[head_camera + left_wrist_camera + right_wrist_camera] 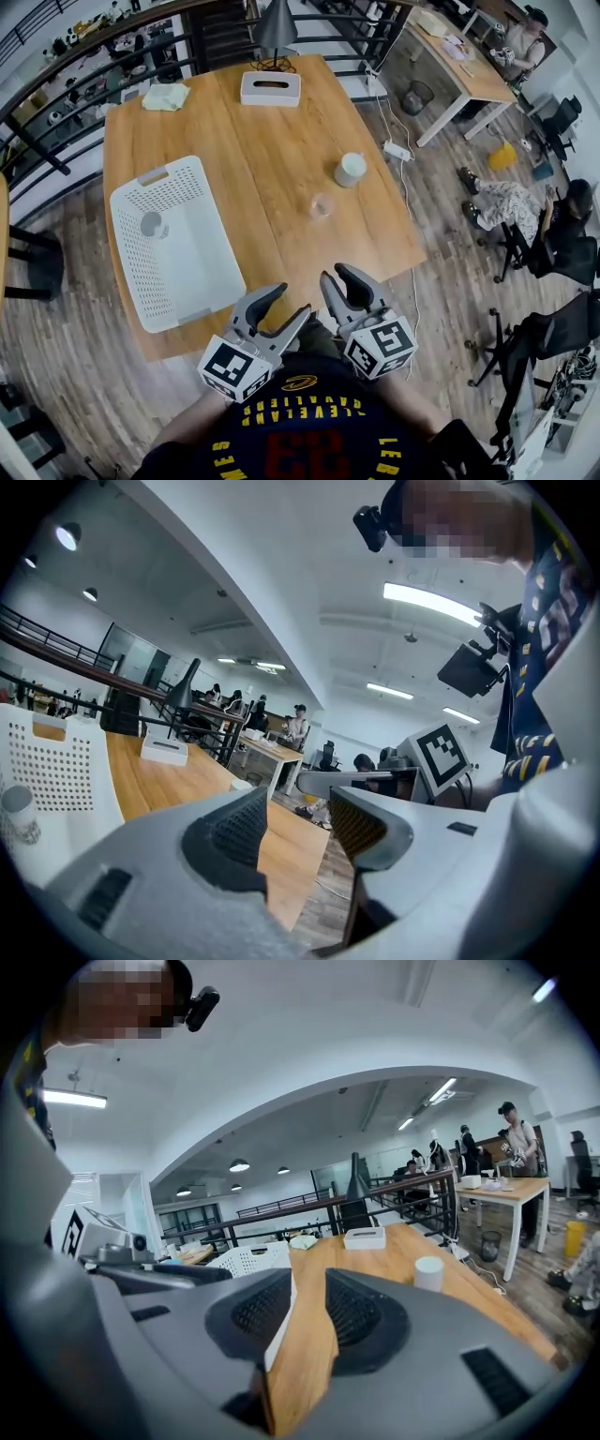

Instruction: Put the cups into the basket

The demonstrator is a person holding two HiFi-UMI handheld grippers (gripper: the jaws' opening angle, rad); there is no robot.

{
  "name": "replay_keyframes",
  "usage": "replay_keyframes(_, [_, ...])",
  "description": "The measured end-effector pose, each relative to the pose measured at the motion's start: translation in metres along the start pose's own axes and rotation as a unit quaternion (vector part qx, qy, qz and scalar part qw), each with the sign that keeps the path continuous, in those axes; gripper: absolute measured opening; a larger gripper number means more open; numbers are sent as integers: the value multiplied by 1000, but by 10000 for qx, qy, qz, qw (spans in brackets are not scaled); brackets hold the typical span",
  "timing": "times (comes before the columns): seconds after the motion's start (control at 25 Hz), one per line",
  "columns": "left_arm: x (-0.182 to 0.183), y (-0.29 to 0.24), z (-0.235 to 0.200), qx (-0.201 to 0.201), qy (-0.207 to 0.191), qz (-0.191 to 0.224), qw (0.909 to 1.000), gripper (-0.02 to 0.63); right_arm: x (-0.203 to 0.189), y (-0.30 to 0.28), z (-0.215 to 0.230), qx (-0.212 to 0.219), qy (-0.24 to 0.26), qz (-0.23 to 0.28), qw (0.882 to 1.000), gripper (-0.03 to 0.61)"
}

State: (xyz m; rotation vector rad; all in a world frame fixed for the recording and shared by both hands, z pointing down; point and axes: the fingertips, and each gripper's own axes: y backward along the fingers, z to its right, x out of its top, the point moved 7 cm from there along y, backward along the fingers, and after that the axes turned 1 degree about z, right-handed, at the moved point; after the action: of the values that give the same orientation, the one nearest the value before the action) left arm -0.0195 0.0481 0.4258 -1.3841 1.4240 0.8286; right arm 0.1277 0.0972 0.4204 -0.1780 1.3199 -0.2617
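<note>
A white cup [351,170] stands on the wooden table [272,150] right of centre, and it also shows in the right gripper view as the white cup [428,1272]. A clear pinkish cup [322,205] stands just in front of it. The white perforated basket [187,272] lies at the table's left with a grey cup [153,225] inside. My left gripper [292,302] and right gripper [337,277] hover side by side over the table's near edge, well short of the cups. Both are open with nothing between the jaws. In its own view the left gripper [298,822] has the basket [56,771] at its left.
A white tissue box [270,88], a folded cloth [166,97] and a dark lamp [275,28] stand at the far edge. A power strip [397,150] hangs off the right side. Railings run behind the table. Office chairs and a person sitting on the floor are at the right.
</note>
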Motion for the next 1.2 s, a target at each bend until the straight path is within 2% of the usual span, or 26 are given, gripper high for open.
replay_keyframes(0.28, [-2, -49, -16, 250, -118, -303, 9992, 199, 0, -42, 68, 142, 10, -296, 9995, 138])
replay_keyframes(0.44, [-14, -99, -35, 505, -174, -551, 9970, 206, -6, -69, 117, 501, 516, -621, 9955, 154])
replay_keyframes(0.6, [-37, -144, -65, 872, -169, -839, 9925, 206, -29, -100, 166, 925, 1107, -1221, 9820, 250])
replay_keyframes(0.68, [-51, -161, -82, 1094, -300, -998, 9885, 206, -45, -115, 183, 1240, 1470, -1588, 9684, 262])
replay_keyframes(0.76, [-66, -177, -98, 1256, -465, -1244, 9832, 206, -60, -131, 193, 1590, 1902, -1916, 9496, 265])
replay_keyframes(0.88, [-94, -194, -117, 1363, -607, -1735, 9735, 207, -88, -153, 201, 2125, 2526, -2362, 9139, 265])
replay_keyframes(1.0, [-118, -206, -133, 1340, -664, -2092, 9664, 207, -105, -172, 208, 2408, 3187, -2594, 8793, 265])
replay_keyframes(1.08, [-129, -215, -143, 1300, -785, -2319, 9608, 207, -110, -182, 212, 2523, 3386, -2660, 8665, 265])
replay_keyframes(1.2, [-145, -227, -155, 1206, -912, -2647, 9524, 207, -114, -197, 215, 2681, 3477, -2687, 8574, 265])
